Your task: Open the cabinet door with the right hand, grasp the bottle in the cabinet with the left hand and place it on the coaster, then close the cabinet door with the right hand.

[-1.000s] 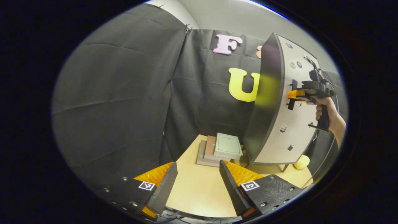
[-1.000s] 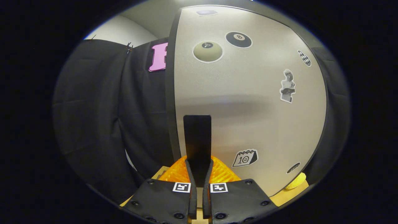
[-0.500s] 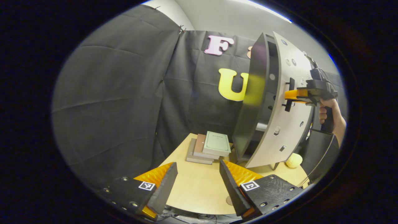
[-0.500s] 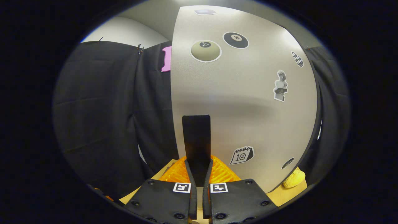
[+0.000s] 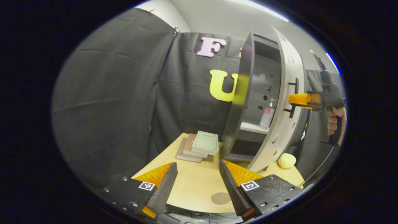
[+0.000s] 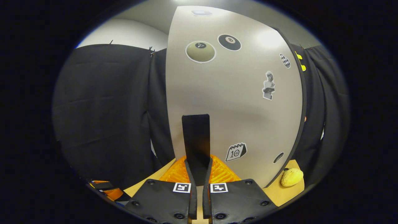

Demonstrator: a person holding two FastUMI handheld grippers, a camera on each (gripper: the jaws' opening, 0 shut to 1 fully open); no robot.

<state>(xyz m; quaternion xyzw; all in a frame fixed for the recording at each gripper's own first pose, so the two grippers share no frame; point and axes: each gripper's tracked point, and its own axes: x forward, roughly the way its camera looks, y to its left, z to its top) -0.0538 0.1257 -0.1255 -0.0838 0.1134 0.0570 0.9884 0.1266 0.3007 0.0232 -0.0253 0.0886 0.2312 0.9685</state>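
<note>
- Right hand-held gripper clamped on the black door handle, cabinet door swung partly open
- Left hand-held gripper fingers spread, holding nothing, hovering over the tabletop
- Bottle upright on the cabinet shelf, just behind the door's edge
- Coaster on the tabletop between the left fingers, near the front edge
- Risk: door gap looks narrow, so the left reach could clip the door or tip the bottle
- Risk: handle could slip from the right grip

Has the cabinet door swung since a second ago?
Yes. The door has swung further open, away from the cabinet, uncovering the bottle inside.
</note>
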